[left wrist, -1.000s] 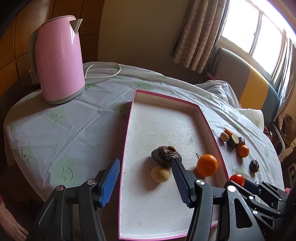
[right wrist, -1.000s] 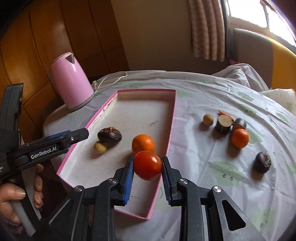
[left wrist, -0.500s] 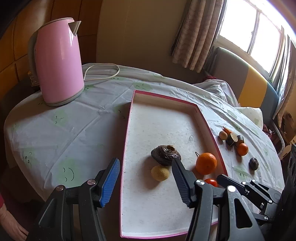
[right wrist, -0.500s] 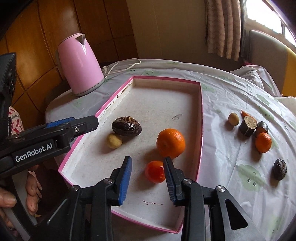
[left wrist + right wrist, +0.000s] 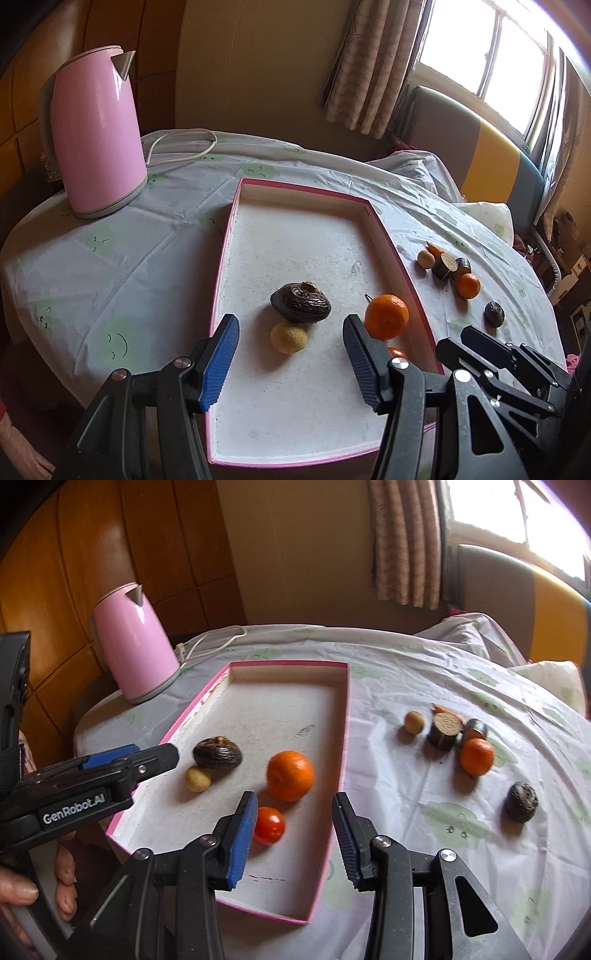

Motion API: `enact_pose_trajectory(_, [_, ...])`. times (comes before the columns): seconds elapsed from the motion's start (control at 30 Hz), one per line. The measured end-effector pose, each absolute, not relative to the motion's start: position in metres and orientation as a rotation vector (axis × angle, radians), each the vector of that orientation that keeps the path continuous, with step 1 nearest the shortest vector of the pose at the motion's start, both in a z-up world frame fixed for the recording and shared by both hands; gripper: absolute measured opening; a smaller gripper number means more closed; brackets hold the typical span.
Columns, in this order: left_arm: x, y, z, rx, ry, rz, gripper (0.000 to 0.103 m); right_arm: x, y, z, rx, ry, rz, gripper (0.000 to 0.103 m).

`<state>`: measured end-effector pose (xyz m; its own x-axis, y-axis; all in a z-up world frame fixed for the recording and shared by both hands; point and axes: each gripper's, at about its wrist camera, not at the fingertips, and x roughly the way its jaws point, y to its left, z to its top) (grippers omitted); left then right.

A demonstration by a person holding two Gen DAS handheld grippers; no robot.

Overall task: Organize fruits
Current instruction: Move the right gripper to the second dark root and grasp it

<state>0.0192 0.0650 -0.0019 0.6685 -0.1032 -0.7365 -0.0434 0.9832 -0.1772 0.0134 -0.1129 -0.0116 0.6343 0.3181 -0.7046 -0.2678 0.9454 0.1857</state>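
A pink-rimmed tray (image 5: pixel 340 738) (image 5: pixel 221 266) holds a large orange (image 5: pixel 290 775) (image 5: pixel 386 316), a dark wrinkled fruit (image 5: pixel 217 752) (image 5: pixel 300 307), a small yellow fruit (image 5: pixel 198 779) (image 5: pixel 288 337) and a red tomato (image 5: pixel 269 825) (image 5: pixel 397 353). My right gripper (image 5: pixel 294 838) is open and empty above the tray's near right part, with the tomato just beyond its left finger. My left gripper (image 5: pixel 288 360) is open and empty over the tray's near end. On the cloth to the right lie a small orange (image 5: pixel 476 756), a dark fruit (image 5: pixel 521 801), a tan ball (image 5: pixel 413 722) and a cut stub (image 5: pixel 446 731).
A pink kettle (image 5: pixel 94 144) with a white cord (image 5: pixel 184 146) stands at the table's back left. The round table carries a white patterned cloth (image 5: pixel 424 686). A chair and a curtained window are behind. A hand (image 5: pixel 22 890) holds the left gripper.
My right gripper let go of the red tomato into the tray, opened wide and pulled back. The left gripper stayed open and hardly moved.
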Motion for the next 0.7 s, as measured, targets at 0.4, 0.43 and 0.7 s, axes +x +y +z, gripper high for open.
enact_pose_trajectory(0.4, [0.018,0.041,-0.005,-0.145,0.86,-0.086,0.059,0.011,-0.186,-0.025,0.186,0.833,0.139,0.05])
enact_pose_trajectory(0.43, [0.018,0.038,-0.004,-0.132,0.857,-0.09,0.059,0.011,-0.192,-0.026,0.191,0.834,0.123,0.05])
enact_pose_trajectory(0.7, [0.02,0.014,0.004,-0.081,0.833,-0.177,0.059,0.01,-0.246,-0.036,0.235,0.842,-0.029,0.05])
